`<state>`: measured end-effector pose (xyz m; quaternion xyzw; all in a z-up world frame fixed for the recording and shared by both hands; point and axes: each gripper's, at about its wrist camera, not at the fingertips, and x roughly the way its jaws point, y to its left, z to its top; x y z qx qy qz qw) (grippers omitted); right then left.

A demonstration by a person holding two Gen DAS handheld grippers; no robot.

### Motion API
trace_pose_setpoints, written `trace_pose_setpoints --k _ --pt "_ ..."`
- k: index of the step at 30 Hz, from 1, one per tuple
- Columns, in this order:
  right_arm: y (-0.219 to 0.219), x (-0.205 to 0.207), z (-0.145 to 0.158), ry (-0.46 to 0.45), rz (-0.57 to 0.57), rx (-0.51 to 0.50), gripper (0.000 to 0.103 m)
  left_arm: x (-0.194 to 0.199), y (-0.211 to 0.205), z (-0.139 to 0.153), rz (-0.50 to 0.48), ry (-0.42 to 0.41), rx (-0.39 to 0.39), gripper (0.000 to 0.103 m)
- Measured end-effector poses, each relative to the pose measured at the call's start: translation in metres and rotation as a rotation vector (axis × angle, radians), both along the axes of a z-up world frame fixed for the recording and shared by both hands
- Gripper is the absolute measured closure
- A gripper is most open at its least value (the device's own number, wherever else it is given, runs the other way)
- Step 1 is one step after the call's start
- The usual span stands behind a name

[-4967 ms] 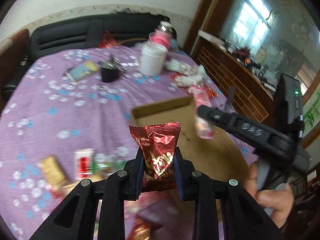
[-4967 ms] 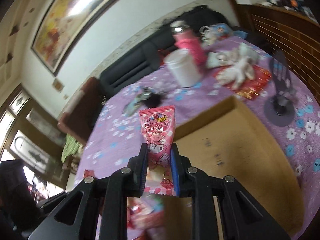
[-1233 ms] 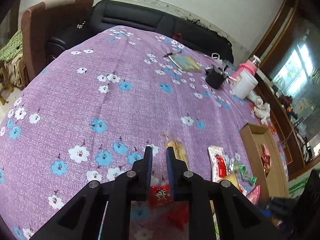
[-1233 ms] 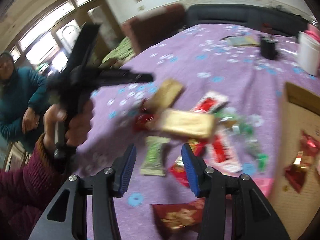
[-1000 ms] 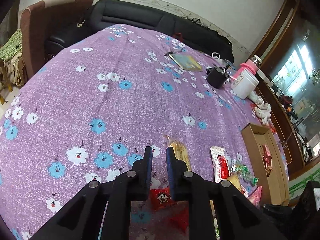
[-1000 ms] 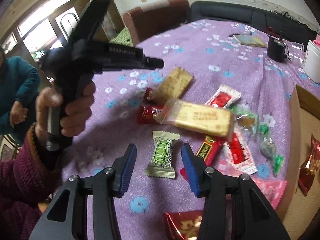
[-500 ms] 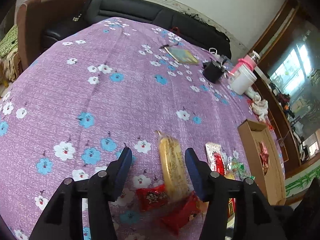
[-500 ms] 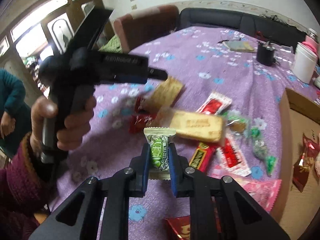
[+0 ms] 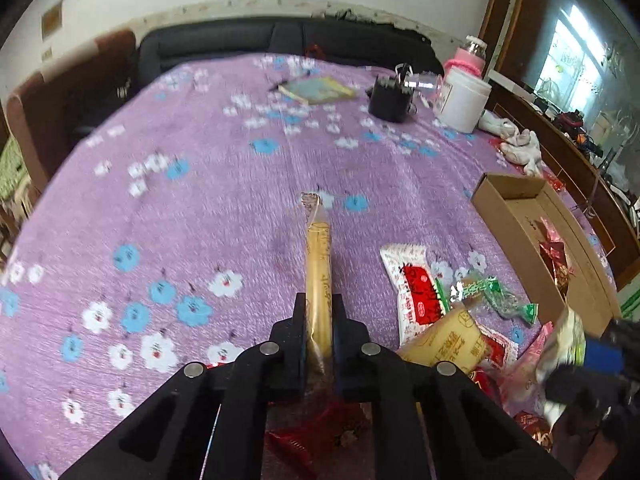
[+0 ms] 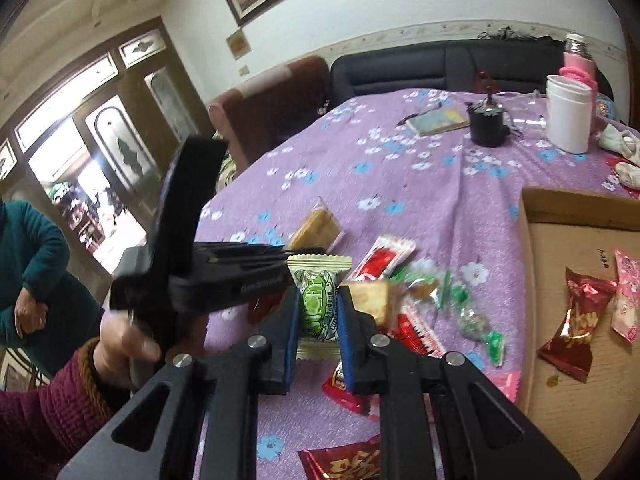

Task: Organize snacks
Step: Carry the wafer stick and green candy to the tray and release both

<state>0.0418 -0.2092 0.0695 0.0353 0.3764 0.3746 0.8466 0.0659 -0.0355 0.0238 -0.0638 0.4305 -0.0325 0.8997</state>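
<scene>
A matt purple cloth [image 9: 224,208] with a crinkled weave is seen over the table. Glossy plastic film wraps the golden biscuit pack [image 9: 319,264]. The box [image 9: 504,204] is plain brown cardboard.

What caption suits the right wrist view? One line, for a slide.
Right gripper clamps a green candy above scattered snacks, cardboard box at right.

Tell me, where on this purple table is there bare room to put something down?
The flowered purple tablecloth lies bare from the dark sofa side down to the snack pile. The brown cardboard box floor is mostly free beside two packets. It is crowded around the gold biscuit packet, and near the white tub.
</scene>
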Motion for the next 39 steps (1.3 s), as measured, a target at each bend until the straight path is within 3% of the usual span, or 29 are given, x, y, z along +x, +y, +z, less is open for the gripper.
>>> trace_pose_setpoints --k 5,12,18,27,39 --pt "-0.010 0.006 0.001 0.009 -0.031 0.027 0.086 -0.007 0.005 0.010 0.034 -0.061 0.020 0.094" --pt "-0.019 0.013 0.000 0.010 -0.076 0.029 0.086 -0.019 0.000 0.026 0.101 -0.164 0.132 0.094" --pt "-0.033 0.021 0.000 0.028 -0.128 0.043 0.086 -0.025 -0.002 0.032 0.114 -0.184 0.157 0.094" --pt "-0.067 0.032 0.008 0.039 -0.227 0.087 0.086 -0.036 -0.028 0.050 0.075 -0.196 0.134 0.094" --pt "-0.108 0.045 0.010 0.066 -0.349 0.120 0.086 -0.047 -0.088 0.071 -0.069 -0.198 0.059 0.094"
